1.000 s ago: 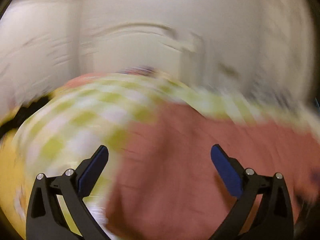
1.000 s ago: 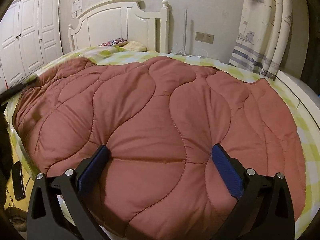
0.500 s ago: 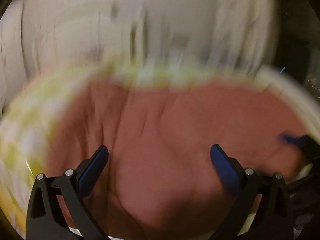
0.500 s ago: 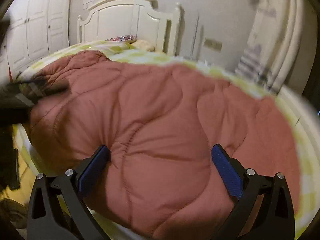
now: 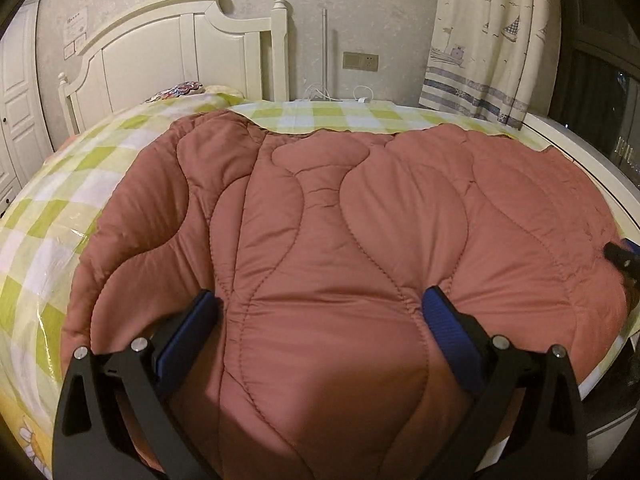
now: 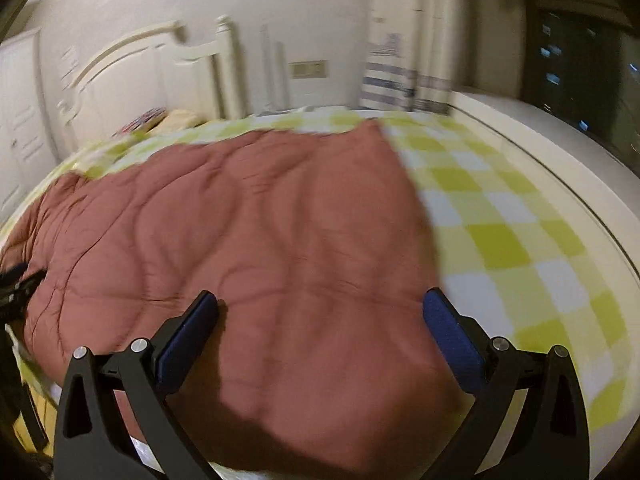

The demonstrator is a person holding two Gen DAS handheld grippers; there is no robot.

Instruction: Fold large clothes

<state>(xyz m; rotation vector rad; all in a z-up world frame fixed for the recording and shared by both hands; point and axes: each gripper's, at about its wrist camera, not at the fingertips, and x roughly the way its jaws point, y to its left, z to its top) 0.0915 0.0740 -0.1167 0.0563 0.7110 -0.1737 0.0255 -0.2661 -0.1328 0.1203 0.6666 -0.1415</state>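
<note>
A large rust-red quilted comforter [image 5: 320, 232] lies spread flat on a bed with a green-and-white checked sheet [image 5: 60, 208]. My left gripper [image 5: 318, 308] is open and empty, its jaws wide apart over the quilt's near edge. The tip of the other gripper [image 5: 622, 258] shows at the right edge of the left wrist view. In the blurred right wrist view the quilt [image 6: 240, 240] fills the left and middle, with bare checked sheet [image 6: 500, 232] to its right. My right gripper [image 6: 318, 312] is open and empty above the quilt's near right part.
A white headboard [image 5: 172, 48] and a patterned pillow [image 5: 176, 92] stand at the bed's far end. A curtain [image 5: 492, 36] hangs at the back right, beside a white ledge [image 5: 580, 148]. White wardrobe doors [image 5: 16, 100] are at the left.
Both views have swung. The left wrist view panned right from the sheet onto the quilt and is sharp now. The right wrist view panned right, showing bare sheet beside the quilt. Both grippers stayed open.
</note>
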